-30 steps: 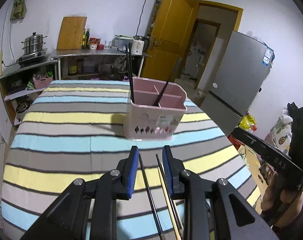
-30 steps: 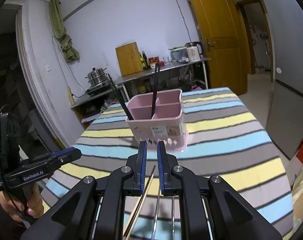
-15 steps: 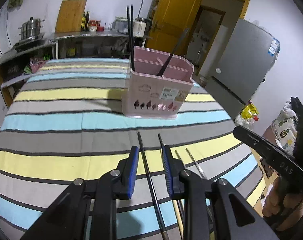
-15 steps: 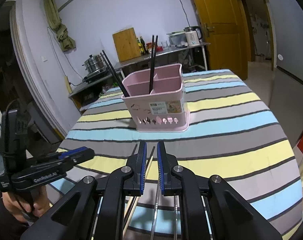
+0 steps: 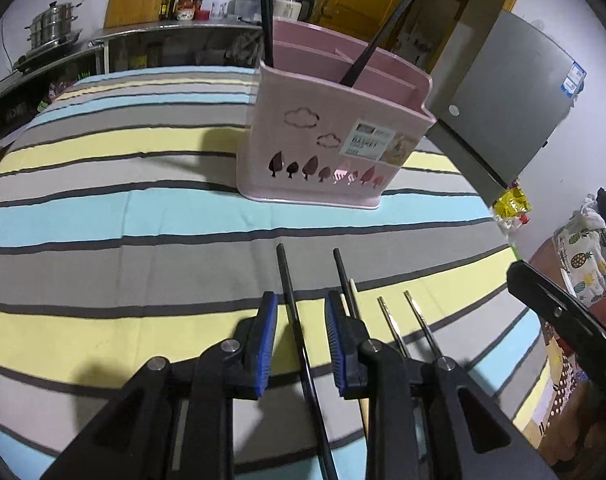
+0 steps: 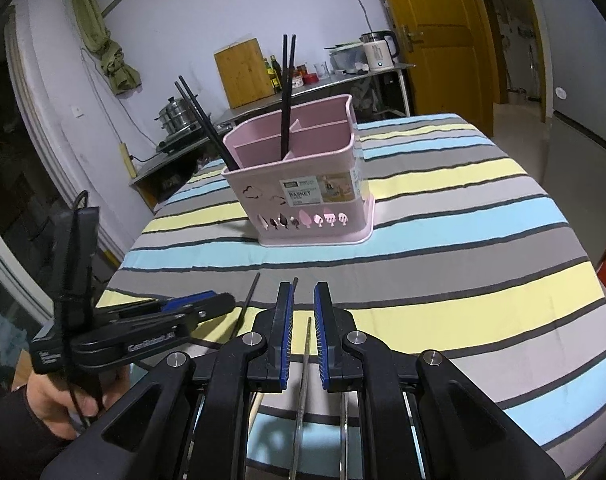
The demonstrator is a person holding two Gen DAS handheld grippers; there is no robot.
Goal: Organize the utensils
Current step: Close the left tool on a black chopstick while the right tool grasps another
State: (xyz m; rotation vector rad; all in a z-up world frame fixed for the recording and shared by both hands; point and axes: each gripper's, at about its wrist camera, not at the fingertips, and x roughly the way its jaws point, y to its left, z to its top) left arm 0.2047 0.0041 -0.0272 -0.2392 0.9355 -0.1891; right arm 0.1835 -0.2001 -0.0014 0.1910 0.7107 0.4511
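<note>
A pink divided utensil basket point(image 5: 335, 136) point(image 6: 303, 192) stands mid-table with black chopsticks point(image 6: 285, 92) upright in its compartments. Loose chopsticks lie on the striped cloth in front. My left gripper point(image 5: 299, 320) is open, low over the cloth, its pads either side of a black chopstick point(image 5: 293, 304); a second black one point(image 5: 345, 280) lies by the right pad, with two metal chopsticks point(image 5: 415, 320) further right. My right gripper point(image 6: 303, 320) is open, its pads straddling a metal chopstick point(image 6: 306, 344). The left gripper also shows in the right wrist view point(image 6: 199, 308).
The round table point(image 6: 503, 240) has a striped cloth and its edge drops off close on the right and front. A steel counter point(image 5: 163, 36) with pots, bottles and a cutting board lies behind. A grey fridge point(image 5: 515, 96) and a yellow door point(image 6: 435, 40) are beyond.
Both grippers have dropped lower and moved forward toward the loose chopsticks. The right gripper's jaws have opened wider around a metal chopstick; the left stays open around a black one.
</note>
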